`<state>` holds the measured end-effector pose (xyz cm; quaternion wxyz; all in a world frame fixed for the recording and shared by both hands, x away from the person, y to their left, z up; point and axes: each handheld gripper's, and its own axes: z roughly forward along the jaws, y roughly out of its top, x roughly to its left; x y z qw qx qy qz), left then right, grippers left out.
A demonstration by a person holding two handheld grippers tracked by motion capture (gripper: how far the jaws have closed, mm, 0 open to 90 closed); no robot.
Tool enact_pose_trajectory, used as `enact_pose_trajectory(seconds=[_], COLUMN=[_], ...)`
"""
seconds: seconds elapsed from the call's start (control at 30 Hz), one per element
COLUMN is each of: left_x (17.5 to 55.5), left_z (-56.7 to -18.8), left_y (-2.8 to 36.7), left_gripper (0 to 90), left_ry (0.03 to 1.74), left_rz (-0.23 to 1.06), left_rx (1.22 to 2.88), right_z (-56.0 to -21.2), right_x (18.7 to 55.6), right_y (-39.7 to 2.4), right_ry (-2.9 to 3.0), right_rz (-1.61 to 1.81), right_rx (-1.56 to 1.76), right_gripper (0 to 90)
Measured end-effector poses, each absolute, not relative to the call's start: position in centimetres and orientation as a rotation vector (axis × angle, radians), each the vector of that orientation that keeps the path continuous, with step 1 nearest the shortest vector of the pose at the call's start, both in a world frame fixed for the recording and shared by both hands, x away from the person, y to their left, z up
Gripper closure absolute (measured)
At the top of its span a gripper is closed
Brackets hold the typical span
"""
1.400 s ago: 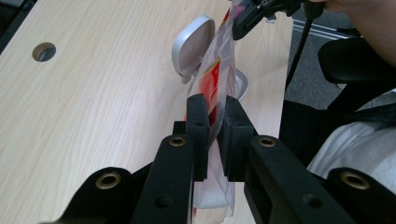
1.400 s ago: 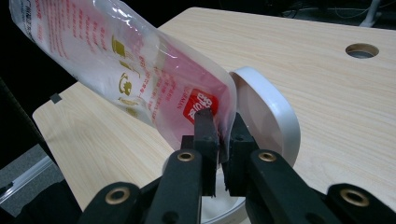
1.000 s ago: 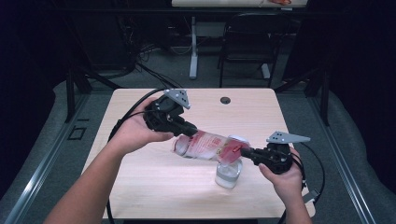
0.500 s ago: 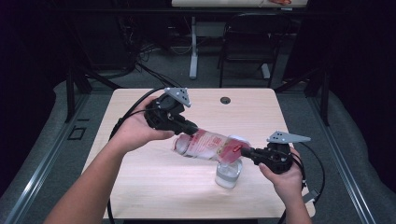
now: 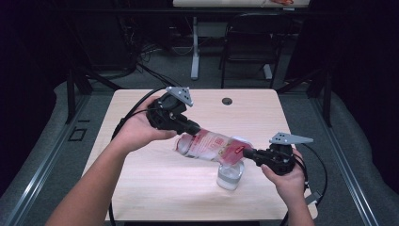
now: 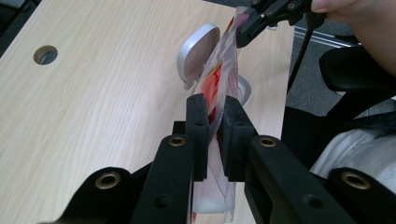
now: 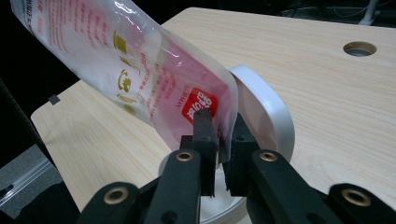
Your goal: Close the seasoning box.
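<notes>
Clear plastic pouch (image 5: 211,147) with red print – held off the surface, stretched between both grippers, lower end tipped over a small clear jar (image 5: 230,175). The jar's hinged white lid (image 7: 264,116) stands open behind the pouch. Left gripper (image 5: 190,128): fingers clamped narrow on the pouch's higher end. Right gripper (image 5: 248,153): fingers pinched on the lower end, at the red label – just above the jar. Light wooden surface (image 5: 141,179), round cable hole (image 5: 227,100) near the far edge
</notes>
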<state>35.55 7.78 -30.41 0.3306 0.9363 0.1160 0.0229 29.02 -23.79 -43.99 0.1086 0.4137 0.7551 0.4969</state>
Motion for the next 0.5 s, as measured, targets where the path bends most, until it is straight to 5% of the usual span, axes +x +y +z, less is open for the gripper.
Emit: enact_pose_trajectory(seconds=[0.5], left_x=[35.67], left_z=[-30.37], left_y=[7.63], left_gripper=[83.8], left_ry=[0.305], left_rz=[0.061], left_rx=[2.443], right_z=[-44.12], right_x=[29.12], right_y=[-23.91], right_ry=[2.224], right_rz=[1.462], right_rx=[1.222], right_gripper=[85.9])
